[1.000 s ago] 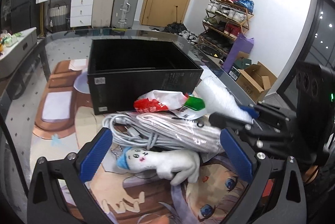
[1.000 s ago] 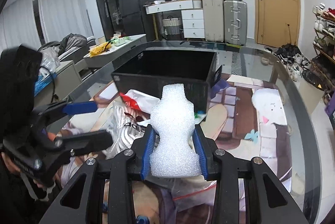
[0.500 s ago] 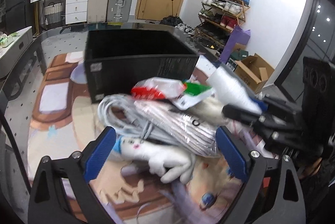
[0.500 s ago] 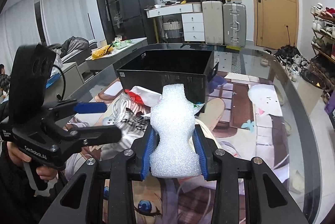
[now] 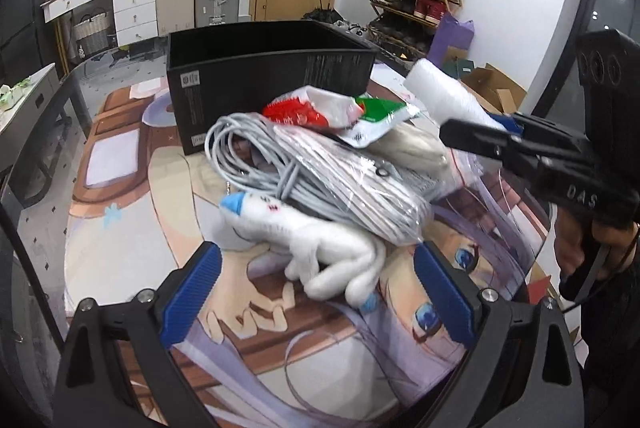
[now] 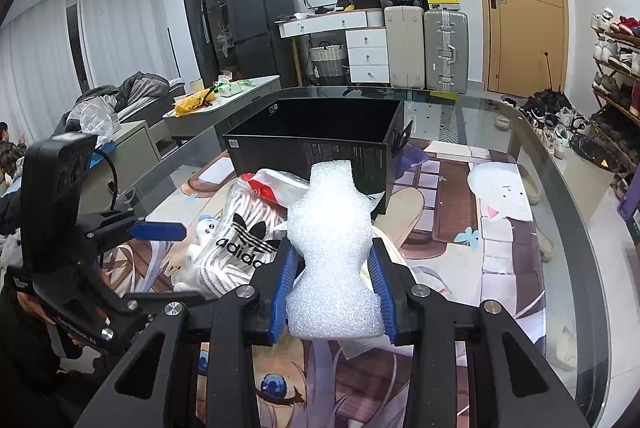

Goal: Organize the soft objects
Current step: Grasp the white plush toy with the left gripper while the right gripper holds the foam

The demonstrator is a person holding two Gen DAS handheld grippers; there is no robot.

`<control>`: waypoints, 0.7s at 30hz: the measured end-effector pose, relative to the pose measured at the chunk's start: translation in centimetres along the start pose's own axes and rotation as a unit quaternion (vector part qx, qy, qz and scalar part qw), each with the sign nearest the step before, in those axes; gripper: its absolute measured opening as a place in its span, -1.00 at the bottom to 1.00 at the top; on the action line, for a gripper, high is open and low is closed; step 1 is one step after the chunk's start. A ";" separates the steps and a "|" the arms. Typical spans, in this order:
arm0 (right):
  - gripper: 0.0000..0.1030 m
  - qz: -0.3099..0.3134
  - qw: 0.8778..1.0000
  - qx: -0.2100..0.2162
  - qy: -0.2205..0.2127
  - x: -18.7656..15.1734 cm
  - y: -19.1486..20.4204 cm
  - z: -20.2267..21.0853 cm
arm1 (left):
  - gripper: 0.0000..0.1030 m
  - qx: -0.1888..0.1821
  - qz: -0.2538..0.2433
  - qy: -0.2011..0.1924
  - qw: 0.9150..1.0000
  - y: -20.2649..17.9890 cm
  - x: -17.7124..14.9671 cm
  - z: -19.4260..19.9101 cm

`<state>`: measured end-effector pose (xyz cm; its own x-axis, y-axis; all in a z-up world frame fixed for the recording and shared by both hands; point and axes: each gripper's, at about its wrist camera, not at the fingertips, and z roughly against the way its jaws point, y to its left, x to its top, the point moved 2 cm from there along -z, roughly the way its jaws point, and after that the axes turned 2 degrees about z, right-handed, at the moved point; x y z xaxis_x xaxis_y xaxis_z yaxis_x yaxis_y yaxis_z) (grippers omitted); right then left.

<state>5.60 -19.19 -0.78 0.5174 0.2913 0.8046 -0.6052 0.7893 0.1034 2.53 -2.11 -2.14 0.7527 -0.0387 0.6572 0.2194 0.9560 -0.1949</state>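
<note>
My right gripper (image 6: 333, 278) is shut on a white foam piece (image 6: 330, 248), held above the table; it also shows in the left wrist view (image 5: 444, 95). My left gripper (image 5: 316, 292) is open, its blue pads either side of a white plush toy (image 5: 320, 244) that lies just ahead of it. Behind the toy lies a coil of grey cable in a clear bag (image 5: 320, 171), a red, white and green plastic bag (image 5: 340, 111) and a beige soft item (image 5: 408, 143). An open black box (image 5: 264, 75) stands behind the pile.
The glass table (image 6: 568, 187) carries a printed cartoon mat (image 5: 132, 195). A clear adidas bag (image 6: 244, 244) covers the cable. The table's rounded edge runs on the right in the right wrist view. Suitcases, drawers and a shoe rack stand beyond.
My left gripper has moved in closer and lower over the plush toy, which now lies between the pads. My right gripper still holds the foam piece, lifted a little.
</note>
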 end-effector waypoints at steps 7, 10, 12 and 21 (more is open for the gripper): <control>-0.28 0.003 1.000 -0.001 0.006 -0.2 0.4 -0.4 | 0.64 0.009 0.003 0.004 1.000 -0.4 0.2 -1.4; -0.28 0.006 1.000 -0.001 0.006 -0.1 0.6 -0.6 | 0.16 -0.004 0.008 -0.008 1.000 -0.3 0.2 -1.2; -0.28 0.009 1.000 -0.001 0.006 -0.1 0.8 -0.7 | -0.06 -0.010 0.010 -0.012 1.000 -0.1 0.0 -1.0; -0.28 0.022 1.000 0.005 0.003 0.3 1.9 -0.7 | -0.27 -0.001 0.020 -0.050 0.999 1.2 -0.3 1.4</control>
<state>5.07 -17.24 -0.79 0.4929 0.3291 0.8055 -0.6334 0.7704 0.0728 1.67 -0.53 -1.52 0.6947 0.0282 0.7187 0.1926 0.9554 -0.2237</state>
